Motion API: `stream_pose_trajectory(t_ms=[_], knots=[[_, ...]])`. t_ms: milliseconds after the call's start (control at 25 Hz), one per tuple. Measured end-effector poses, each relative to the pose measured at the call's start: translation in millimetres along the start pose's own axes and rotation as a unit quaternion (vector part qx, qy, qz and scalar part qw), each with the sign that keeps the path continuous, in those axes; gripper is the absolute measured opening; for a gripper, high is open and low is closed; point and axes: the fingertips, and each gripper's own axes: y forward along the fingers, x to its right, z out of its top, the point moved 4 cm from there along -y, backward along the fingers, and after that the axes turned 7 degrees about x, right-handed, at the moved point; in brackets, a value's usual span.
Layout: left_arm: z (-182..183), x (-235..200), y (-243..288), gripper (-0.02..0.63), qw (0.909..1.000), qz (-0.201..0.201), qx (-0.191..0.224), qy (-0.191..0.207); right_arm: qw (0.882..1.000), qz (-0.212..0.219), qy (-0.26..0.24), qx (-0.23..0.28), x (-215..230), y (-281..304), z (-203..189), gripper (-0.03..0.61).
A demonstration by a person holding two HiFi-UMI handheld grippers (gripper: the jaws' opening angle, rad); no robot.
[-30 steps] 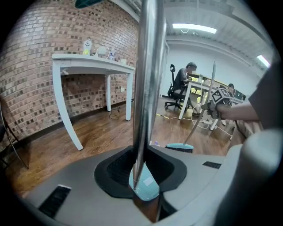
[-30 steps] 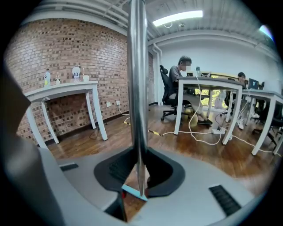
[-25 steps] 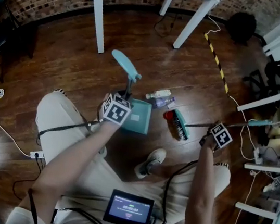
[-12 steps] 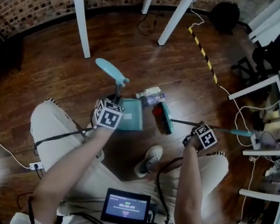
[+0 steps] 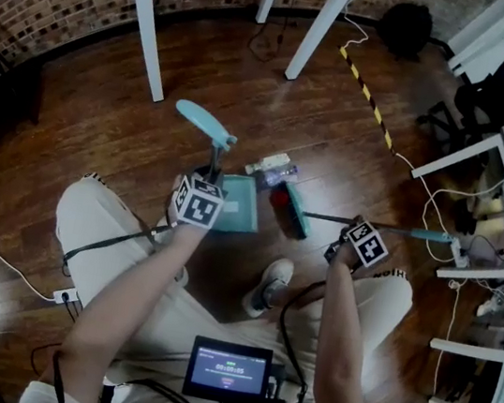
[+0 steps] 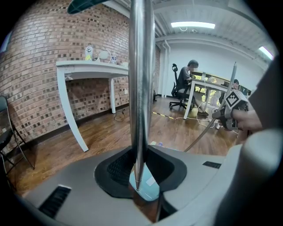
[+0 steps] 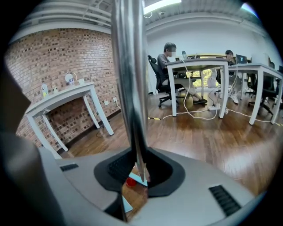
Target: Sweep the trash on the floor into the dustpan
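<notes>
- On the dark plank floor, just ahead of the person's shoe, the flat teal plastic dustpan [image 5: 237,205] rests with its slim metal pole [image 6: 140,88] rising.
- Left gripper [image 6: 136,183], on an outstretched forearm and angled downward, has its jaws pinched tight on that pole.
- Right gripper [image 7: 138,173], tilted down likewise, clamps the broom's glossy round shaft [image 7: 128,79].
- Teal broom head [image 5: 296,210] sits just right of the pan, by a red scrap [image 5: 279,211].
- Pale packet [image 5: 272,164] lies near the pan's far corner.

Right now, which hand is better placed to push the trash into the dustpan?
Right. The right gripper is shut on the broom pole, and the broom head sits beside the trash, next to the dustpan. The left gripper is shut on the dustpan handle, holding it.
</notes>
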Motion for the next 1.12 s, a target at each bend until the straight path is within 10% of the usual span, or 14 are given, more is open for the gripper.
stream_pose_trajectory(t_ms=[1120], knots=[[2,2,0,0.075,0.9999,-0.001,-0.002,-0.012,0.998,0.045,0.006,-0.041,-36,-33,-36,0.101]])
